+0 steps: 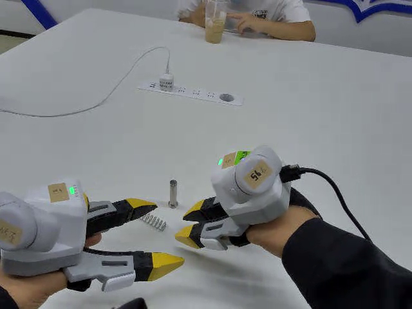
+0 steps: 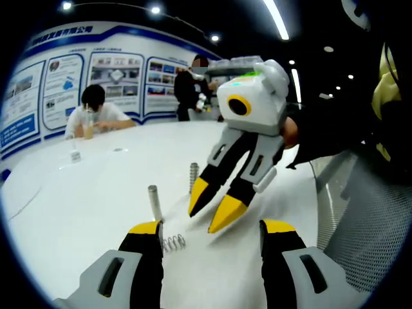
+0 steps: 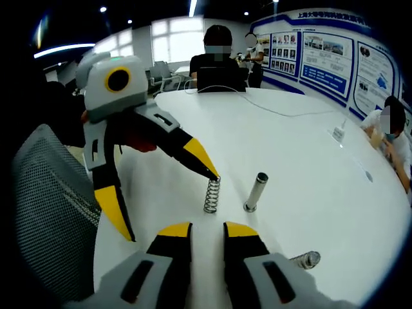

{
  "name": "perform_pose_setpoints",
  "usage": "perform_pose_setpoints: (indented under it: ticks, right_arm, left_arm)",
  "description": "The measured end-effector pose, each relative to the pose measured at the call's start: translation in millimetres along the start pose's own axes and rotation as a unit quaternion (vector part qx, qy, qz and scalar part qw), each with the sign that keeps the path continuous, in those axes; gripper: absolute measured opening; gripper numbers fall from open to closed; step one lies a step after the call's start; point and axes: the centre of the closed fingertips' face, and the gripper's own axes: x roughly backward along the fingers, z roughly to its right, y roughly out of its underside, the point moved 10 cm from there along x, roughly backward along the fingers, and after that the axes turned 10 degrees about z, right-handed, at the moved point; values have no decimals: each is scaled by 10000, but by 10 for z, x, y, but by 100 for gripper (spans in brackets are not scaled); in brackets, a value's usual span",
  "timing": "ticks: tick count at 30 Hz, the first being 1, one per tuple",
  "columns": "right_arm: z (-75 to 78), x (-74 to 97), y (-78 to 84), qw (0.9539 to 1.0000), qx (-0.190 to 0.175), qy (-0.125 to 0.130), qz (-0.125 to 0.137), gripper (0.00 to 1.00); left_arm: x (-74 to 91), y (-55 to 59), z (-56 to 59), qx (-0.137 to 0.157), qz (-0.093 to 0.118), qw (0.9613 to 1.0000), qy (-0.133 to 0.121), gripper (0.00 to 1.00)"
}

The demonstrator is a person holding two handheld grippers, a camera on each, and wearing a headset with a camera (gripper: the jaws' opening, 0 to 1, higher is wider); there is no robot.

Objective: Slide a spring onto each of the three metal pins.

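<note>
A short metal pin (image 1: pixel 173 193) stands upright on the white table (image 1: pixel 290 116). A loose spring (image 1: pixel 153 222) lies flat just in front of it. My left gripper (image 1: pixel 158 233) is wide open, with its upper fingertip right by the spring's end; the spring (image 2: pixel 174 243) lies between its jaws near the left one. My right gripper (image 1: pixel 188 224) faces it from the right, jaws a little apart and holding nothing. In the right gripper view the spring (image 3: pixel 212 194) and pin (image 3: pixel 255 192) sit ahead, and a ribbed metal piece (image 3: pixel 308 259) is at lower right.
A white power strip (image 1: pixel 193 93) with a plug and cable lies mid-table. A person sits at the far edge beside a drink cup (image 1: pixel 215 22). A grey mesh chair back (image 3: pixel 51 206) is close behind the left gripper.
</note>
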Motion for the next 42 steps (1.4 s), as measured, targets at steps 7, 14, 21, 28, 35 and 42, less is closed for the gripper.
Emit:
perform_pose_setpoints:
  ticks: [7, 14, 21, 28, 35, 42]
  right_arm:
    - [3, -118, -22, 10000, -33, 67, 43, 20]
    - [-12, -221, 0, 9999, -96, 128, 41, 20]
    - [-23, -312, 5, 9996, -116, 225, 79, 19]
    - [-12, -331, 20, 9995, -1, 315, 58, 15]
    - [-5, -323, 26, 9994, 52, 324, 65, 12]
    - [-27, -233, 27, 9996, 9, 266, 31, 12]
  left_arm:
    - [43, 17, -18, 25, -14, 10000, -83, 62]
    - [63, 9, -32, 24, -14, 9999, -106, 61]
    - [75, 12, -40, 20, -23, 9999, -112, 61]
    - [89, 12, -44, 26, -23, 9999, -128, 61]
    - [84, 4, -33, 18, -47, 9999, -103, 61]
    - [88, 0, -35, -10, -71, 9999, -104, 61]
